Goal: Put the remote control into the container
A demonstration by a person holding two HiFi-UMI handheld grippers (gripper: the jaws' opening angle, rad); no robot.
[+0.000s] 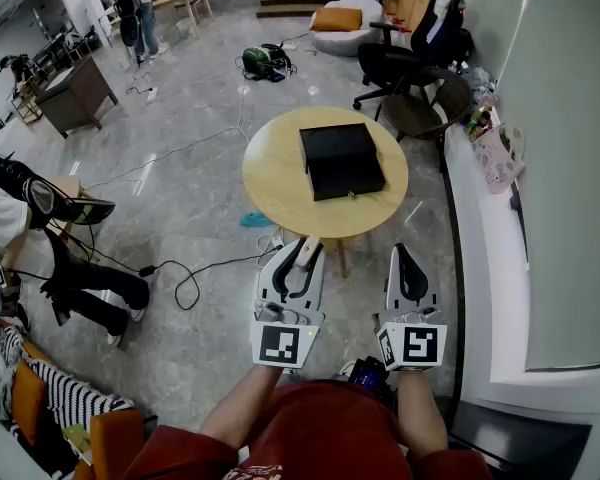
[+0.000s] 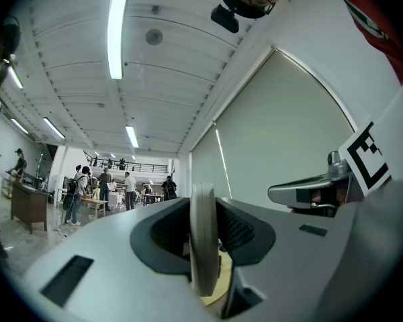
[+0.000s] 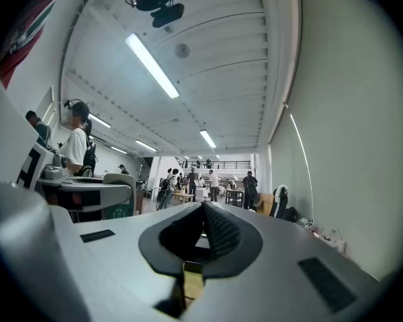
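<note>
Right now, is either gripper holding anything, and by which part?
The left gripper clamps the remote control by its near end, far end jutting past the tips. The right gripper is shut and empty.

Your left gripper (image 2: 203,210) is clamped on the remote control (image 2: 203,253), a slim pale slab standing edge-on between the jaws. A sliver of yellow table (image 2: 220,282) shows below the tips. The right gripper (image 2: 302,193) is off to the claw's right, people (image 2: 104,186) are far ahead-left, and a ceiling light (image 2: 117,32) is overhead.
</note>
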